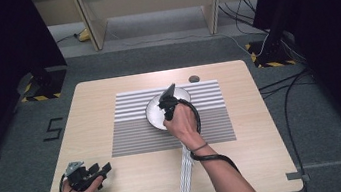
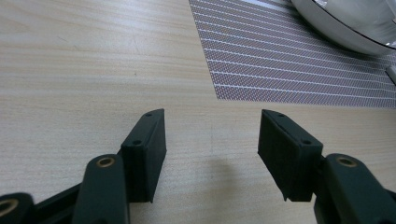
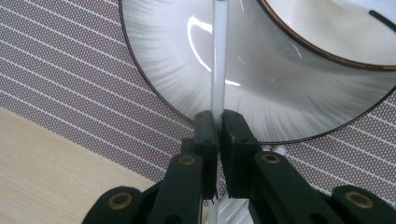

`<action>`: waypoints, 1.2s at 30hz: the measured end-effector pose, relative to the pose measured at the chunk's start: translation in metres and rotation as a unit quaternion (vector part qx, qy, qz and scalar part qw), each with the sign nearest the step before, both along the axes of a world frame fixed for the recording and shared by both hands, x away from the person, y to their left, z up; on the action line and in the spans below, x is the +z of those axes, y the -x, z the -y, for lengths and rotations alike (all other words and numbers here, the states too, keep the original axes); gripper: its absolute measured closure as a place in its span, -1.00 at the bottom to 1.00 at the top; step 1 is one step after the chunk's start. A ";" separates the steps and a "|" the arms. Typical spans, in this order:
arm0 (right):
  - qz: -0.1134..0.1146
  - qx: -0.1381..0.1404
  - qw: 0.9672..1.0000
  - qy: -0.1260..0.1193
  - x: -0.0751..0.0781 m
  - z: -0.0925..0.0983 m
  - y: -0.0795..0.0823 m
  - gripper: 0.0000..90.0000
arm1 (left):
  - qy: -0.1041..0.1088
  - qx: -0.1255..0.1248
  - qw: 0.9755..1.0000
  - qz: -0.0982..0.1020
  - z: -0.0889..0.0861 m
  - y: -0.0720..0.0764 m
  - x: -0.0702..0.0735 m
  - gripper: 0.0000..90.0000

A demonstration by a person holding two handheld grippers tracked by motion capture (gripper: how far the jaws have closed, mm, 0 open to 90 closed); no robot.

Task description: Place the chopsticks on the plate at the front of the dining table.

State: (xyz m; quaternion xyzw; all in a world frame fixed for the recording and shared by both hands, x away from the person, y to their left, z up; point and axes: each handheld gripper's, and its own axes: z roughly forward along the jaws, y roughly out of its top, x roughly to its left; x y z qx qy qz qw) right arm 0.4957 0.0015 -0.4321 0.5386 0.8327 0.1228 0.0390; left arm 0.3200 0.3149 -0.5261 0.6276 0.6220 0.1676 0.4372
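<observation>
My right gripper hangs over the near rim of a shallow white bowl on a grey striped placemat. In the right gripper view its jaws are shut on a thin white rod that runs up across the dark-rimmed bowl. A bundle of similar white rods lies on the table behind that hand, toward the front edge. My left gripper rests low at the table's front left, open with only bare wood between its jaws.
The light wooden table has a small round grommet near its far edge. The bowl's edge and the placemat lie up and to the right in the left gripper view. Black stands and cables flank the table on the floor.
</observation>
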 end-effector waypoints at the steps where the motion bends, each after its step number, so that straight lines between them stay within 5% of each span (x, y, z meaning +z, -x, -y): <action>1: 0.000 -0.001 1.000 0.001 0.000 -0.001 0.000 0.91 | 0.000 0.000 1.000 0.000 0.000 0.000 0.000 -0.08; 13: 0.002 -0.002 1.000 -0.001 -0.002 -0.004 -0.007 0.91 | 0.000 0.000 1.000 0.000 0.000 0.000 0.000 -0.08; 36: 0.073 -0.017 0.997 -0.027 -0.014 -0.009 -0.005 0.90 | 0.001 -0.001 1.000 0.000 0.000 0.000 0.000 -0.08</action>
